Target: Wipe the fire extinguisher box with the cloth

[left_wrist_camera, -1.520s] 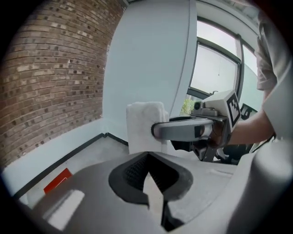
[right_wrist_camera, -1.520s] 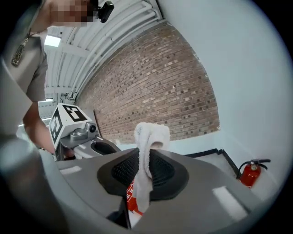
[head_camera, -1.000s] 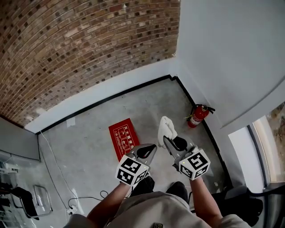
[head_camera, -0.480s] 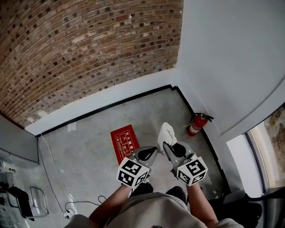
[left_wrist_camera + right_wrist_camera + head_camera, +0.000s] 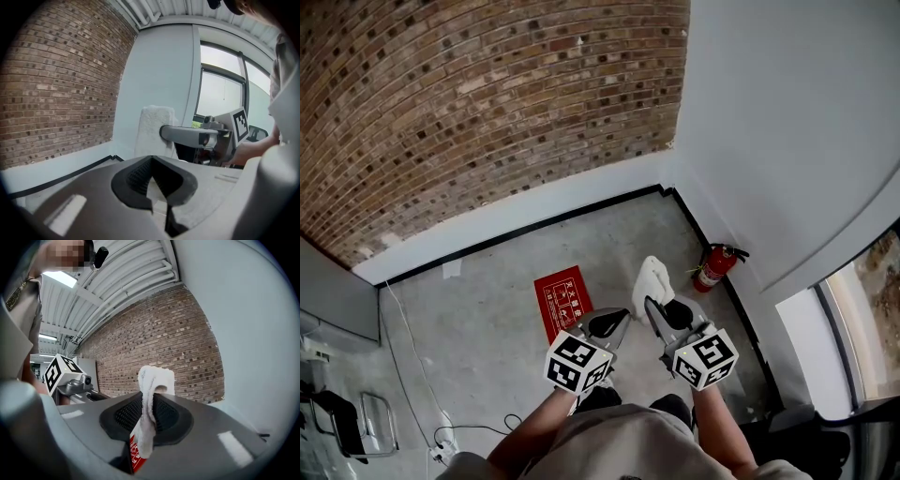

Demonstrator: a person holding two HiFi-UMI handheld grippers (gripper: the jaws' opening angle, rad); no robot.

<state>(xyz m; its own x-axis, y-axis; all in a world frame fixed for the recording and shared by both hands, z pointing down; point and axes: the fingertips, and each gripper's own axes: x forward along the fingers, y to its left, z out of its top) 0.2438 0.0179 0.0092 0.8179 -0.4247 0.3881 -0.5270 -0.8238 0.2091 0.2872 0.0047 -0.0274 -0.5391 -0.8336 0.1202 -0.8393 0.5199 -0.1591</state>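
Fingers (image 5: 171,414) of your right gripper (image 5: 652,305) are clamped on the white cloth (image 5: 652,278); it sticks up past the tips and hangs down below them. Your left gripper (image 5: 619,317) has its fingers pressed together with nothing between. You hold both grippers side by side, up off the concrete floor (image 5: 487,300). Red fire extinguisher box (image 5: 561,298) lies flat on that floor, beyond your left gripper, apart from the cloth. Fire extinguisher (image 5: 713,266) stands against the grey wall (image 5: 787,141), right of the box and well apart from it. Brick wall (image 5: 469,94) runs behind.
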